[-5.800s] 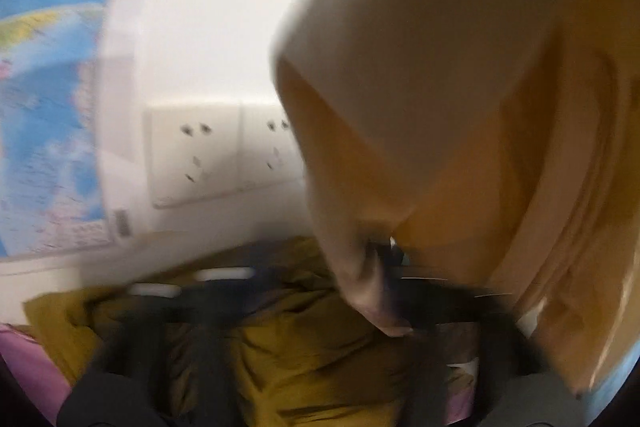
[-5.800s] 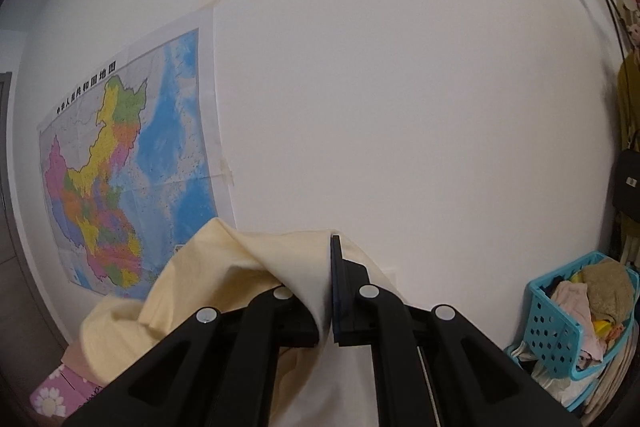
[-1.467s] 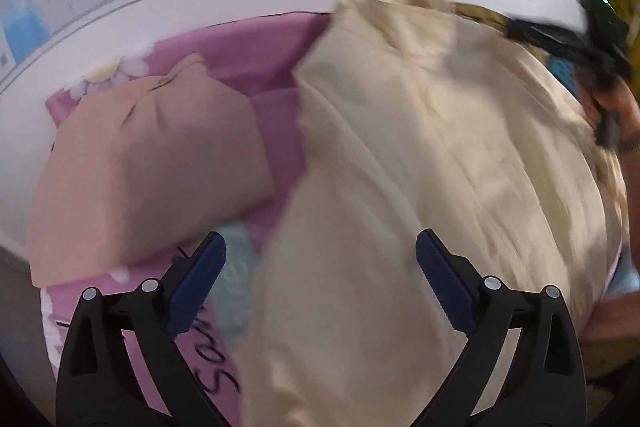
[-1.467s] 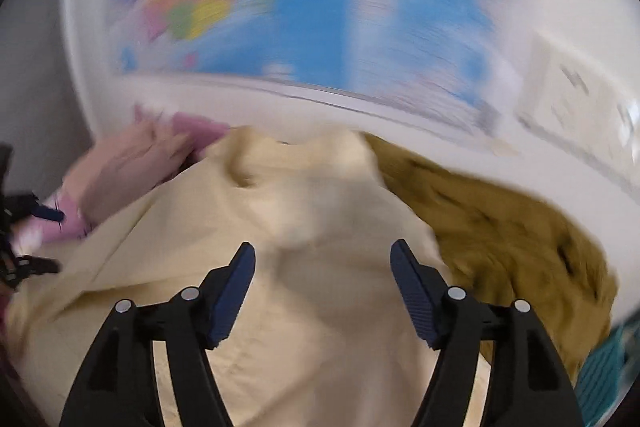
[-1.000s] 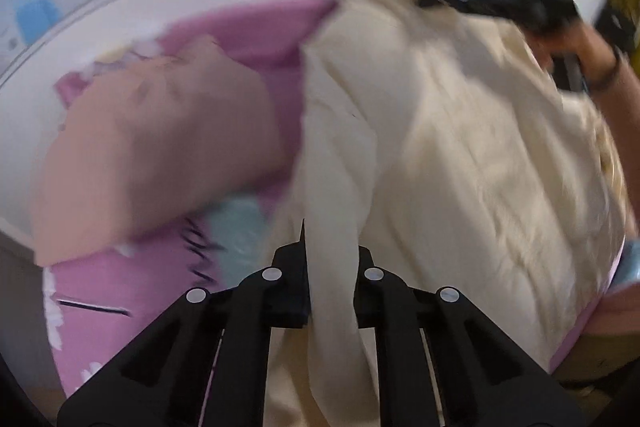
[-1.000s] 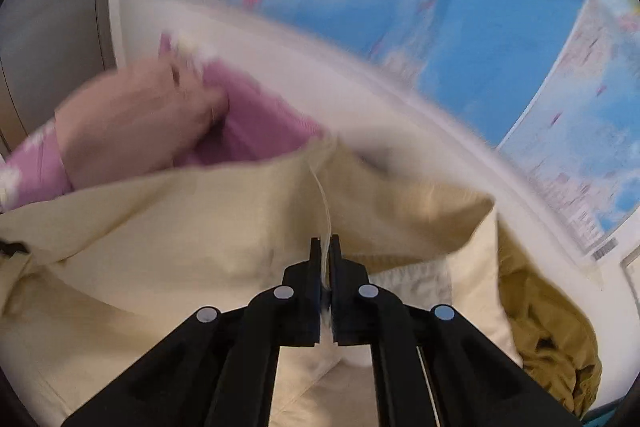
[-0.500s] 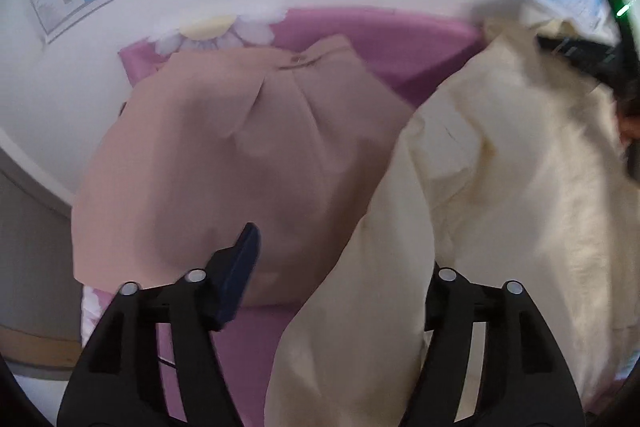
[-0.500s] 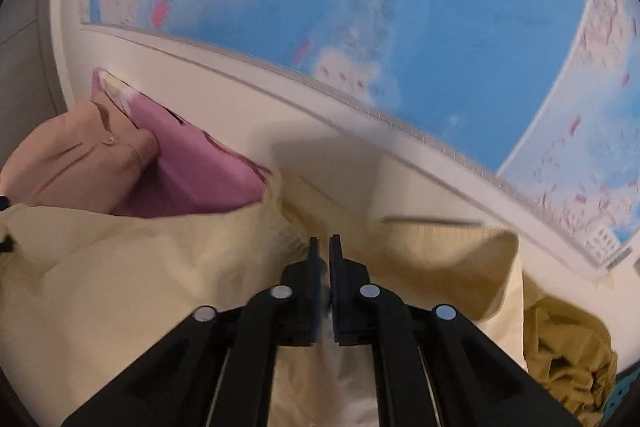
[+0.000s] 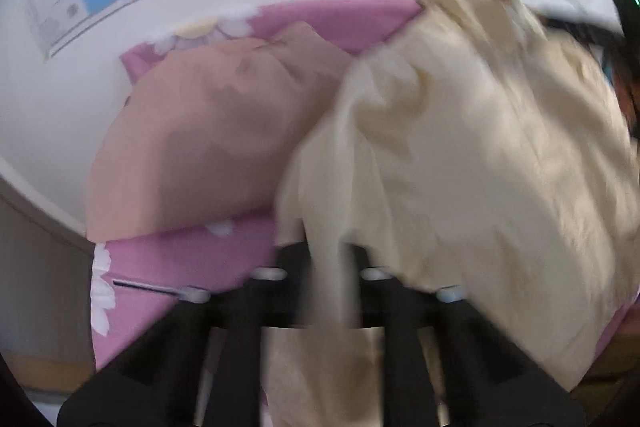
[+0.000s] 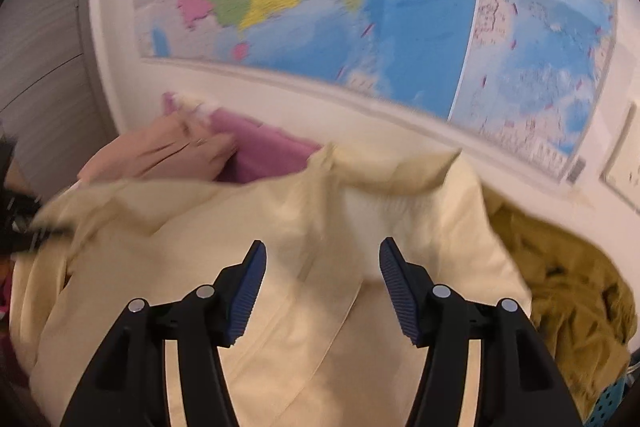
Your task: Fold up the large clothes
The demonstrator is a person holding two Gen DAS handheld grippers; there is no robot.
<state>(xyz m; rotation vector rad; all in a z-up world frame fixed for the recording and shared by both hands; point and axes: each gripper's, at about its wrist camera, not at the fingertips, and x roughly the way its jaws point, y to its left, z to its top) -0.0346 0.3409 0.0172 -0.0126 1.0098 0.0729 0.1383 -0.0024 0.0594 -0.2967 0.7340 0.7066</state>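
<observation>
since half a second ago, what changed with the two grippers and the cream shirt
The right gripper let go: its fingers, shut on the cream shirt then, now stand open above it. The left gripper, open then, has closed on the shirt's edge. The folded pink garment and mustard garment stayed put.

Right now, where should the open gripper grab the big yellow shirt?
Probably the collar edge of the cream shirt, coming from above. It stands up in a raised ridge just ahead of the open right gripper, easy to pinch, while the left gripper already holds the other side.
</observation>
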